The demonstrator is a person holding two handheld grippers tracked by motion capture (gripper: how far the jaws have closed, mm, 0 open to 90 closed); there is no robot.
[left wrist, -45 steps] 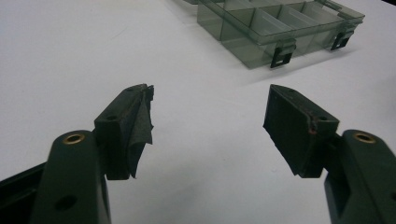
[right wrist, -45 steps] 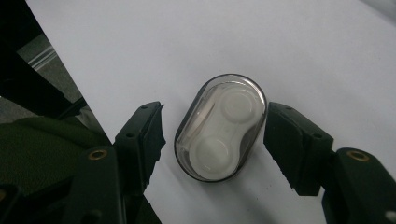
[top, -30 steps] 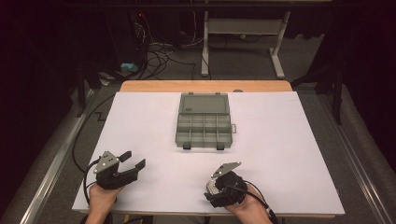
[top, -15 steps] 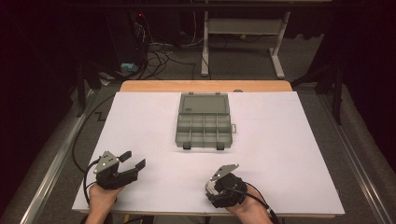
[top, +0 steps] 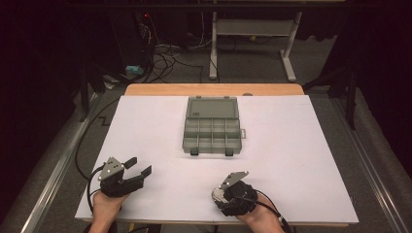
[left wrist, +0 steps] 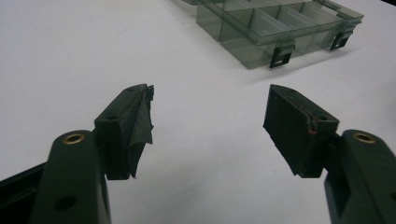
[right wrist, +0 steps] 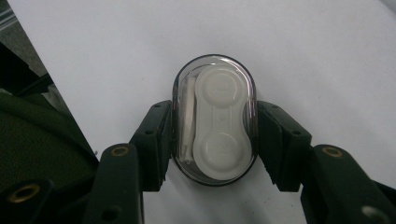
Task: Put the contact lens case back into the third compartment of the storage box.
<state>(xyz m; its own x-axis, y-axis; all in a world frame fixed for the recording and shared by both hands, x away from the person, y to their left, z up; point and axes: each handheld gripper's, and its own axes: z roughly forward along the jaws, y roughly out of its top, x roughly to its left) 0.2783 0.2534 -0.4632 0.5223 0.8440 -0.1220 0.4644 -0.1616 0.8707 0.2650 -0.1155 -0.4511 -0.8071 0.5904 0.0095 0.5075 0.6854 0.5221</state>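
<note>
Lens case (right wrist: 214,120) sits squeezed in the right gripper (right wrist: 214,140), low near the table's front edge. On the left, the left gripper (left wrist: 208,126) is wide open, holding nothing. Ahead, the open box (top: 213,131) waits; carrying the case there is probably left.

The white table (top: 301,160) lies bare between both grippers and the organizer box (top: 212,131), the lone obstacle, set toward the far edge. Open sheet runs wide on either side of it. The left gripper (top: 137,166) has its jaws spread over bare surface; the box's front latches (left wrist: 279,52) stand ahead.
</note>
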